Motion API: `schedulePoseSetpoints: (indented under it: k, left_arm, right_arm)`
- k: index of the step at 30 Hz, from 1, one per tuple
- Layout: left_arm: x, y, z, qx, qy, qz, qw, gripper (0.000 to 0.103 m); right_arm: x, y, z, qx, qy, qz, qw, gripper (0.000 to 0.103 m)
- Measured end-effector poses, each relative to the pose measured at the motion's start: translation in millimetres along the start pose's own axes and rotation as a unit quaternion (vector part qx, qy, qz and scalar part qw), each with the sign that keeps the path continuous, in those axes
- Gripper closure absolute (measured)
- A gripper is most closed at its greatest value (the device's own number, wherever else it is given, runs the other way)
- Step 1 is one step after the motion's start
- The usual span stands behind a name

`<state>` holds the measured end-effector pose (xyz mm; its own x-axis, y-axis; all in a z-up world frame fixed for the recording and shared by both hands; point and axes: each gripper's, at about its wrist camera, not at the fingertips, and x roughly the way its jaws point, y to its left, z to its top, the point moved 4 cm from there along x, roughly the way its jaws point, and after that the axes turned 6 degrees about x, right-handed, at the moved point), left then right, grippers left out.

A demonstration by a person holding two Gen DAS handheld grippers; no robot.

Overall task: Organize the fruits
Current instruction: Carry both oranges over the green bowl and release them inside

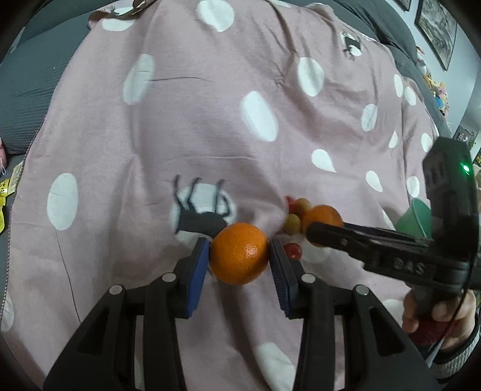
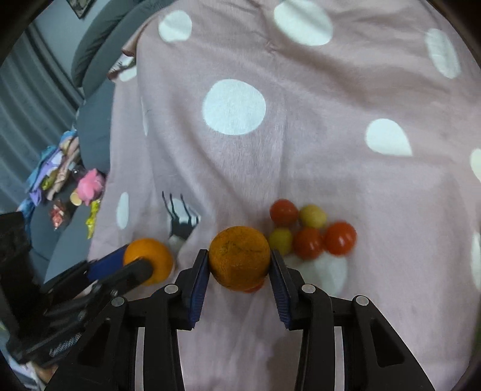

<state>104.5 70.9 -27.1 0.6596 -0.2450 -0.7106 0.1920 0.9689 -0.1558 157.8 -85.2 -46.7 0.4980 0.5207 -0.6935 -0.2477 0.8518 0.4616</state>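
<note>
An orange [image 1: 239, 255] sits clamped between the blue pads of my left gripper [image 1: 239, 243], just above the pink dotted blanket [image 1: 210, 120]. A second, duller orange [image 2: 239, 258] is pinched by my right gripper [image 2: 239, 252], which is shut on it. In the left wrist view the right gripper [image 1: 324, 231] reaches in from the right with its orange [image 1: 323, 215]. The right wrist view shows the left gripper [image 2: 135, 261] at lower left with its orange [image 2: 150, 255]. Several small red and yellow round fruits [image 2: 309, 231] lie clustered on the blanket just beyond both grippers, and they show too as small fruits [image 1: 293, 216].
A green bowl [image 1: 415, 219] peeks out behind the right gripper's body. A hand [image 1: 436, 312] holds that gripper's handle. Grey cushions [image 2: 96, 126] border the blanket. Toys and wrappers [image 2: 69, 186] lie on the grey surface at the left. Framed pictures [image 1: 439, 27] hang on the wall.
</note>
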Motion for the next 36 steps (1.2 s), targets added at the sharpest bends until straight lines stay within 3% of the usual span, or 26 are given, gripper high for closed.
schedulePoseSetpoints:
  k: [12,19,26,36]
  left_arm:
    - [-33.0,-43.9,-21.6,0.022,0.012,-0.025,0.9994,0.062]
    - [-42.1,-102.4,-25.7,0.063,0.016,-0.071,0.9953,0.062]
    - [-37.4,-173.3,-14.7,0.122,0.01,-0.112,0.9861,0.062]
    - [-13.8,-264.2,6.2,0.185,0.004,-0.176,0.9668,0.062]
  right_arm:
    - [-68.2,-29.0,-53.9,0.038,-0.019,0.009,0.999,0.062]
    - [-129.1,-62.4,-77.4,0.055,-0.067,-0.034,0.996,0.062]
    - [-184.6,-90.5,-80.5,0.069,-0.126,-0.065,0.987,0.062]
    - [-230.8,-145.5,-92.3,0.108,-0.18,-0.121,0.97,0.062]
